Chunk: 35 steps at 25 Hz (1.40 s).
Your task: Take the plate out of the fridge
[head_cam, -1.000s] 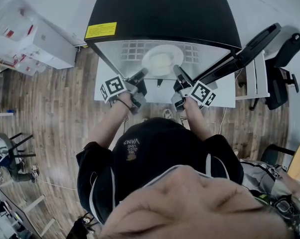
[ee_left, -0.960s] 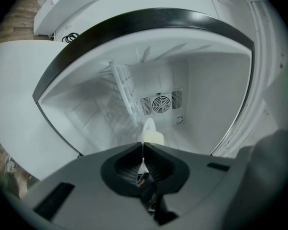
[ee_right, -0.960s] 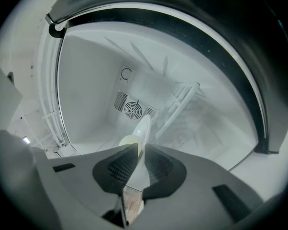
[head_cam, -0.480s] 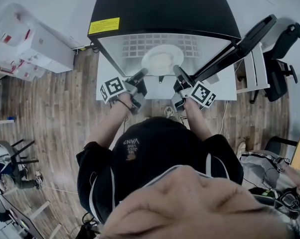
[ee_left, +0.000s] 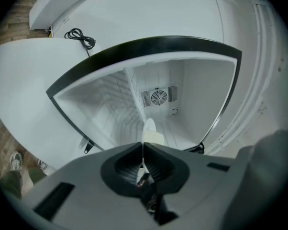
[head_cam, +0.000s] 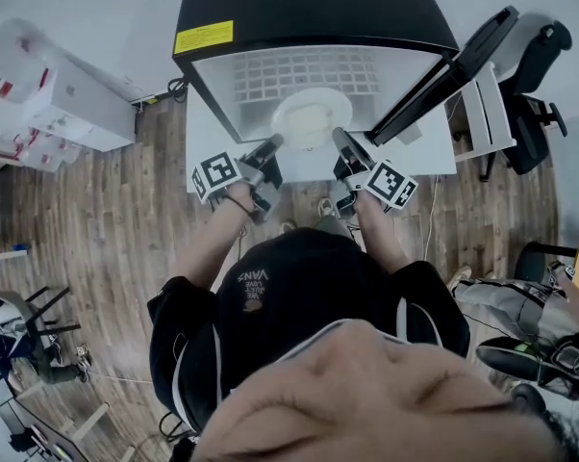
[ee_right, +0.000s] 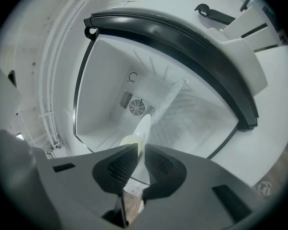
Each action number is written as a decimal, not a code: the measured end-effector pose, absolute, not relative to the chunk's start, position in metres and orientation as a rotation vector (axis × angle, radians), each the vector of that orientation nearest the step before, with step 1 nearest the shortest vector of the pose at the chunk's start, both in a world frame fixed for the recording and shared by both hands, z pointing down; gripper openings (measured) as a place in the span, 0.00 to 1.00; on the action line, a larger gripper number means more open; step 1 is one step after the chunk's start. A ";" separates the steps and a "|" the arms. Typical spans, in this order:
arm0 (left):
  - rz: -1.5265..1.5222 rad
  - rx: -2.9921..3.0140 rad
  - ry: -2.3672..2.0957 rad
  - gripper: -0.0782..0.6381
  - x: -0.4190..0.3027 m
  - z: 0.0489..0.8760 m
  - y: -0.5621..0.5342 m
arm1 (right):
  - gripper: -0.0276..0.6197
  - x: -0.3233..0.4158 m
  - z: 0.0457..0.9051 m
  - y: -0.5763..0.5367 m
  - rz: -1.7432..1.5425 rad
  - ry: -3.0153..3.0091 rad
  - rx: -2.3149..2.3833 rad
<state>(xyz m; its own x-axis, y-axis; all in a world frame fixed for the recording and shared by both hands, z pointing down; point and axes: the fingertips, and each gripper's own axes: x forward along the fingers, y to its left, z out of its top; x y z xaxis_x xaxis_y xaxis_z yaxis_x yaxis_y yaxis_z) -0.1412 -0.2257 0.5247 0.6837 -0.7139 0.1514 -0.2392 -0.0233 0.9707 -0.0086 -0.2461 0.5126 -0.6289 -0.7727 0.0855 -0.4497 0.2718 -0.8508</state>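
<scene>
Head view, looking steeply down: a person in a dark cap point(head_cam: 289, 306) stands at a white tabletop point(head_cam: 429, 160) that carries a black mini fridge point(head_cam: 309, 3). The fridge door point(head_cam: 453, 61) is swung open to the right. The white inside is lit, with a wire shelf point(head_cam: 304, 73) at the back.

A round white plate point(head_cam: 312, 118) sits at the mouth of the fridge, in front of the wire shelf, with its near rim about at the front lip. A pale yellow lump point(head_cam: 314, 121) lies on it; what it is cannot be made out. Whether the plate rests on the fridge floor or is lifted cannot be told.

The left tool point(head_cam: 273, 143) reaches in from the lower left and meets the plate's left rim. The right tool point(head_cam: 338, 135) reaches in from the lower right and meets its right rim.

Left gripper view: the left tool point(ee_left: 143, 145) is clenched on the plate point(ee_left: 149, 127), which shows edge-on as a thin white sliver. A round fan grille point(ee_left: 158, 96) sits on the back wall beyond. A coiled black cable point(ee_left: 79, 34) lies near the fridge's outer corner.

Right gripper view: the right tool point(ee_right: 138, 150) is also clamped on the plate point(ee_right: 144, 126) at its rim, with the same fan grille point(ee_right: 137, 107) behind it.

Around the tabletop are a wooden floor point(head_cam: 97, 219), white boxes point(head_cam: 59, 94) at the left and a black office chair point(head_cam: 540, 65) at the right.
</scene>
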 end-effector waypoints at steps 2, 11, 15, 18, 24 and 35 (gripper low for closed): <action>-0.449 1.596 -0.794 0.14 -0.141 0.526 -0.223 | 0.12 -0.008 0.513 -0.241 -1.289 2.199 -1.122; -0.428 1.591 -0.758 0.14 -0.130 0.535 -0.206 | 0.12 0.003 0.519 -0.222 -1.278 2.192 -1.168; -0.423 1.594 -0.753 0.14 -0.125 0.533 -0.206 | 0.12 0.008 0.517 -0.220 -1.272 2.196 -1.181; -0.423 1.608 -0.755 0.14 -0.115 0.532 -0.201 | 0.12 0.018 0.517 -0.215 -1.266 2.200 -1.181; -0.444 1.597 -0.783 0.14 -0.095 0.531 -0.189 | 0.12 0.036 0.516 -0.207 -1.279 2.231 -1.155; -0.492 1.552 -0.847 0.14 -0.086 0.536 -0.144 | 0.13 0.044 0.522 -0.172 -1.327 2.290 -1.089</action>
